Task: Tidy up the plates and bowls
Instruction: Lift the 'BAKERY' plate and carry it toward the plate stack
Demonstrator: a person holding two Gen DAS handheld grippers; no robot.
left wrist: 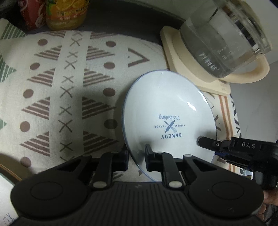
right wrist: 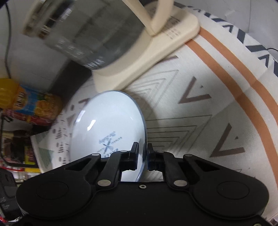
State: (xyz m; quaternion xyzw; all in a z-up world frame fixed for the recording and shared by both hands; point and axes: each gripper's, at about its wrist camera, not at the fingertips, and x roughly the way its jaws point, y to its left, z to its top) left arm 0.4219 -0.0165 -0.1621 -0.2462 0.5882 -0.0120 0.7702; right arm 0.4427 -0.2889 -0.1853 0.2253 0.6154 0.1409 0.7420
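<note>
Dim indoor light, strong fisheye bend, blur toward the top.

Lit from above, unevenly: bright patches on the patterned cloth [left wrist: 52,73], deep shadow in front of the left gripper [left wrist: 136,156] and along the lower left. Glinted in small white streaks on the plate [left wrist: 166,107], with a soft grey shadow on the cloth beside it in the right wrist view. Smeared by motion blur at the glass kettle [left wrist: 224,34] and the juice bottle [left wrist: 67,13]. Curved hard at the edges, straight stripes bowed into arcs. Sharpest near both black gripper bodies, though nearly detail-free there.
</note>
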